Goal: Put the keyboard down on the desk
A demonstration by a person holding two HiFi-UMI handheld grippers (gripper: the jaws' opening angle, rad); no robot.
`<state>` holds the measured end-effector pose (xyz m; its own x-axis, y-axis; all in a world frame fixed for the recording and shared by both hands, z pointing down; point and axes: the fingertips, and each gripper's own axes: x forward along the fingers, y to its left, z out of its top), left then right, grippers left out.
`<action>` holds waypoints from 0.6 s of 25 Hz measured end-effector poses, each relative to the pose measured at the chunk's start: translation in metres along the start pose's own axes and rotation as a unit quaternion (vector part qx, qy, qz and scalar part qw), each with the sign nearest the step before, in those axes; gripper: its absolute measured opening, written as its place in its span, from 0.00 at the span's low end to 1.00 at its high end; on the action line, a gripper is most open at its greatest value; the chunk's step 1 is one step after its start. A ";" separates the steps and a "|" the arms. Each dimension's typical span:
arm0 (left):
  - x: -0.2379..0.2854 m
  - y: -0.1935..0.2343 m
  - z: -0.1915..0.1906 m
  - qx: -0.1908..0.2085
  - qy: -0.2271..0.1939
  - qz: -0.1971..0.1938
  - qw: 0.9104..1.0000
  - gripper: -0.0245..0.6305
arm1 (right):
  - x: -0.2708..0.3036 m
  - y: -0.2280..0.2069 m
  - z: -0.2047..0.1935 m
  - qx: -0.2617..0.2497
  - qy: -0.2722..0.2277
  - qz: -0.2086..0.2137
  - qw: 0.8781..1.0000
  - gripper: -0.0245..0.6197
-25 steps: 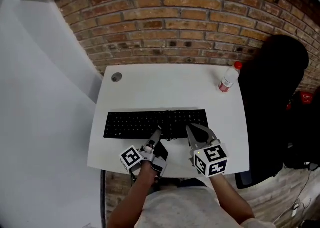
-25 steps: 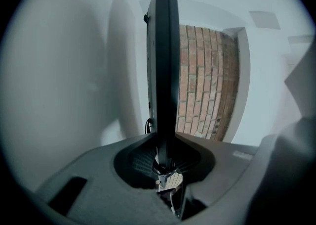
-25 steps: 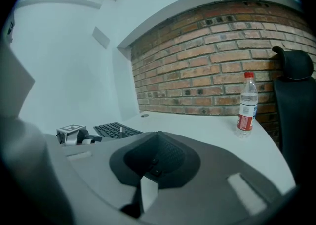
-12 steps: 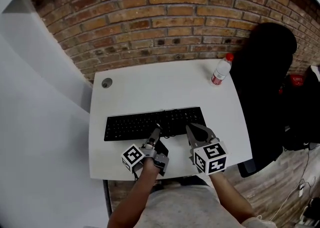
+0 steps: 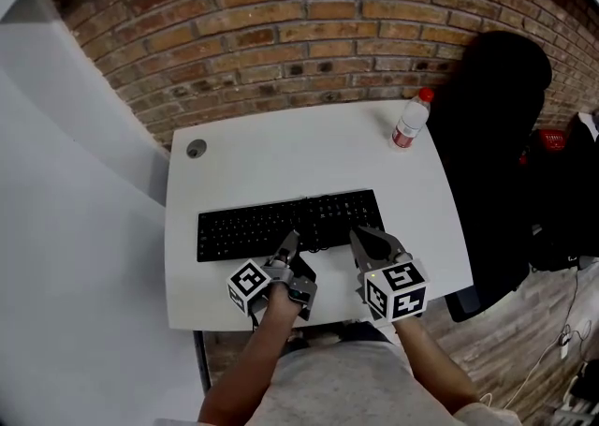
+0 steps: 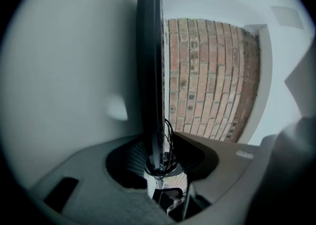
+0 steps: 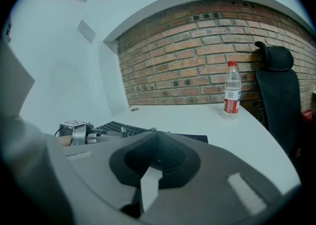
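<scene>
The black keyboard (image 5: 281, 226) lies flat on the white desk (image 5: 281, 162), its long side running left to right. My left gripper (image 5: 291, 244) is at its front edge. In the left gripper view the keyboard (image 6: 152, 70) shows edge-on between the jaws of that gripper (image 6: 160, 155), with a gap on each side. Those jaws have just been opening. A thin black cable (image 6: 170, 140) loops beside the edge. My right gripper (image 5: 360, 235) points at the keyboard's front right part. In the right gripper view, the right gripper's (image 7: 155, 137) jaws meet with nothing between them, short of the keyboard (image 7: 118, 128).
A clear water bottle (image 5: 409, 120) with a red cap stands at the desk's far right corner. A black office chair (image 5: 491, 134) is to the right of the desk. A round cable hole (image 5: 196, 148) sits at the far left. A brick wall (image 5: 309, 31) rises behind the desk.
The left gripper has dipped slightly at the keyboard's front edge. The keyboard and the right gripper have stayed in place. The head view has shifted a little.
</scene>
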<state>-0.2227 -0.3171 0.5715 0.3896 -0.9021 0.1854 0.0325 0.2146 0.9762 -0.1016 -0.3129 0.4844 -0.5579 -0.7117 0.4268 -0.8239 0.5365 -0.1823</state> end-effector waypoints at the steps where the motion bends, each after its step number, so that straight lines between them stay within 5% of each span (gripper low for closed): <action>1: 0.000 0.000 0.000 -0.005 -0.003 0.001 1.000 0.25 | -0.001 0.000 -0.002 0.001 0.001 0.000 1.000 0.05; 15: 0.001 -0.005 0.004 -0.036 -0.024 0.039 0.998 0.56 | -0.001 0.007 -0.009 0.009 0.004 0.010 1.000 0.05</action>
<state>-0.2258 -0.3207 0.5678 0.3497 -0.8979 0.2674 0.0703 0.3098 0.9482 -0.1063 -0.3044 0.4903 -0.5744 -0.6972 0.4289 -0.8138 0.5431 -0.2069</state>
